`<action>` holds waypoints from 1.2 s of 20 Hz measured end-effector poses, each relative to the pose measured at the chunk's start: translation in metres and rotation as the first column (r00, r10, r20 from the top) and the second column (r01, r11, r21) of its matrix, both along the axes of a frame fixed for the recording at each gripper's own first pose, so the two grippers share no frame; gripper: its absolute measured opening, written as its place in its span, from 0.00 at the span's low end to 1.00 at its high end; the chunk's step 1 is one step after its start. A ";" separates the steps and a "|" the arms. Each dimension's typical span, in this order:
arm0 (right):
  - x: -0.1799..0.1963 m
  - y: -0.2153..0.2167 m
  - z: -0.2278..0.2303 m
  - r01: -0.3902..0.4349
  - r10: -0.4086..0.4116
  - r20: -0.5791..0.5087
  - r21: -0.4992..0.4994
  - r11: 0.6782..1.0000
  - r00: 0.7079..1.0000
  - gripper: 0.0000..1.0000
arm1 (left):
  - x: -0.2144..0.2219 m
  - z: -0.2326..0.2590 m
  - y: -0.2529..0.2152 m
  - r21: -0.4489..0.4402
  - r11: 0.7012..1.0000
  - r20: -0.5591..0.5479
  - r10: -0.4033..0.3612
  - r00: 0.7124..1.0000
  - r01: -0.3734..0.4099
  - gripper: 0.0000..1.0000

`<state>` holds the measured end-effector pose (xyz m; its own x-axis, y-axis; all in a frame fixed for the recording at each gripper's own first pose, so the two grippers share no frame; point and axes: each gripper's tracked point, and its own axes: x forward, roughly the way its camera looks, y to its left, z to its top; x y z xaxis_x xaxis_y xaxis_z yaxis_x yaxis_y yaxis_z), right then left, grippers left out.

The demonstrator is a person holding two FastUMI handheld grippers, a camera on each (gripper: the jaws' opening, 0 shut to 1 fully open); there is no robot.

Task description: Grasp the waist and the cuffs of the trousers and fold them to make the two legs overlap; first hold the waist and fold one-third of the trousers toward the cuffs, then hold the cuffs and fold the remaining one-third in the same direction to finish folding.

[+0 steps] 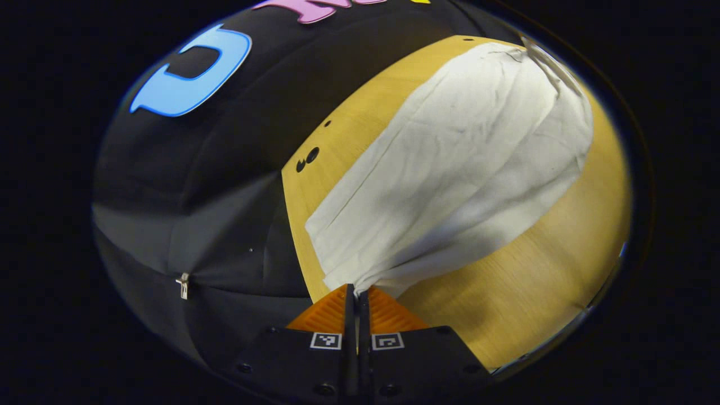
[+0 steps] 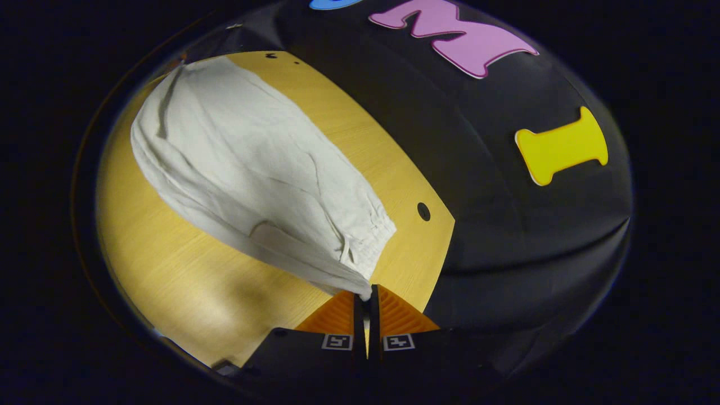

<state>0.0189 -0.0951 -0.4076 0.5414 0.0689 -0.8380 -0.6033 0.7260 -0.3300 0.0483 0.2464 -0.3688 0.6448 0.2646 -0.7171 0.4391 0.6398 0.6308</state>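
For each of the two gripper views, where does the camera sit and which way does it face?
Left gripper view: rides on the left gripper, looking along its fingers, pinched on the cuff end of the white trousers, over the wooden table.
Right gripper view: rides on the right gripper, looking along its fingers, pinched on the gathered waist, toward the far cuffs.
Shared: the same trousers and table, seen from opposite ends.
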 end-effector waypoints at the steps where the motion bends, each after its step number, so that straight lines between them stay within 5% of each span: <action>1: 0.013 0.001 0.001 0.028 -0.028 0.007 0.010 1.000 1.000 0.05 | 0.008 0.001 0.000 -0.009 1.000 0.015 0.014 1.000 -0.014 0.05; 7: 0.068 0.006 -0.028 0.140 -0.139 -0.078 0.008 0.990 0.987 0.05 | 0.057 0.000 0.014 -0.044 0.993 0.052 0.108 0.993 -0.106 0.05; 18: 0.111 0.019 -0.129 0.190 -0.201 -0.234 -0.067 0.979 0.951 0.05 | 0.140 -0.063 0.025 -0.024 0.982 -0.038 0.188 0.981 -0.189 0.05; 24: 0.114 0.022 -0.136 0.075 -0.113 -0.276 -0.143 0.987 0.955 0.05 | 0.139 -0.074 0.025 0.009 0.982 -0.073 0.189 0.979 -0.189 0.05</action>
